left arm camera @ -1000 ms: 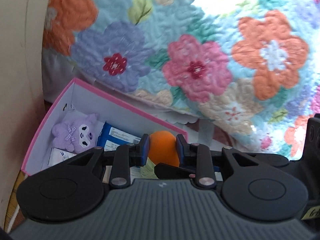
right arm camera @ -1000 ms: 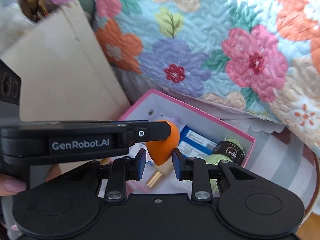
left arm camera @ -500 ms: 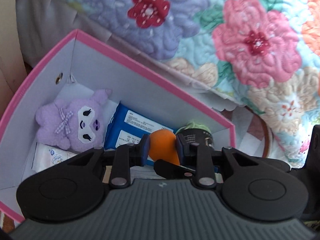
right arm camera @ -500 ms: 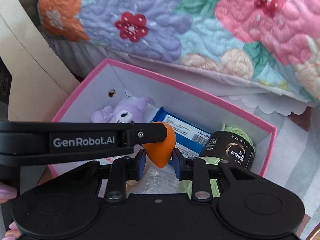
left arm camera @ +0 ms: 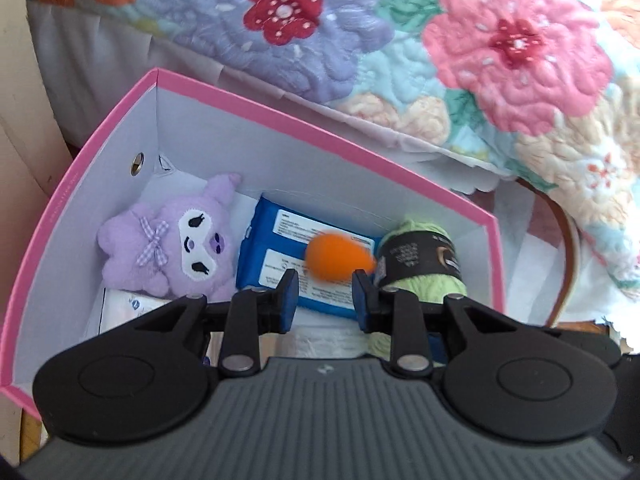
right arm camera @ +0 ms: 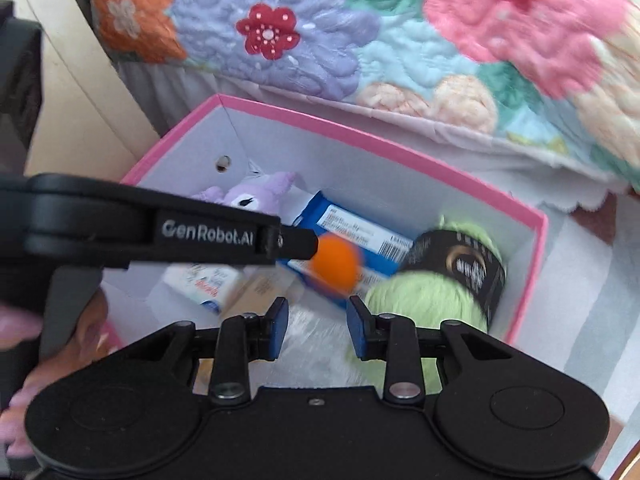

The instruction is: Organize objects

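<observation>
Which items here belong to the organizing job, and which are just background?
Job:
- orange makeup sponge, blurred
- pink box
- inside it: purple plush, blue labelled packet, green yarn skein

Lying about:
- floral quilt behind the box
- beige board beside it

Pink-rimmed box [left arm camera: 280, 114] beside a floral quilt [left arm camera: 516, 48].
</observation>
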